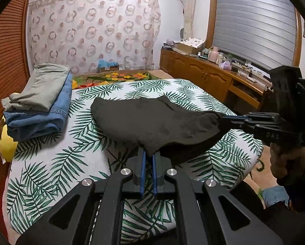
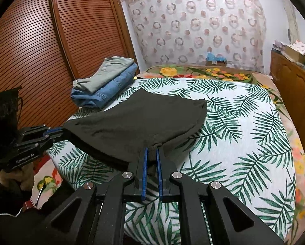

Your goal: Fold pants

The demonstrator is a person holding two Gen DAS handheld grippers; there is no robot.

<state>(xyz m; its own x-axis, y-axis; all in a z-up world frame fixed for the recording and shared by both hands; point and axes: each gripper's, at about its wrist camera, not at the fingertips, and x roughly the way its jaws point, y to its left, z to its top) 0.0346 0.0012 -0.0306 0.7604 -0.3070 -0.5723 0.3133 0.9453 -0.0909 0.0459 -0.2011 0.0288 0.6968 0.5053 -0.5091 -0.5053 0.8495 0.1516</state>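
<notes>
Both grippers, left gripper and right gripper, have jaws clamped on dark pants lifted over the leaf-print bed.

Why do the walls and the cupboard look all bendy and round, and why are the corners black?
Left wrist view: the fisheye lens bows the grey slatted window blind and the brown slatted wardrobe door, and its round rim blacks out the corners. Right wrist view: the same wardrobe door curves, while the dark grey cloth pants in the middle look sharp and evenly lit.
</notes>
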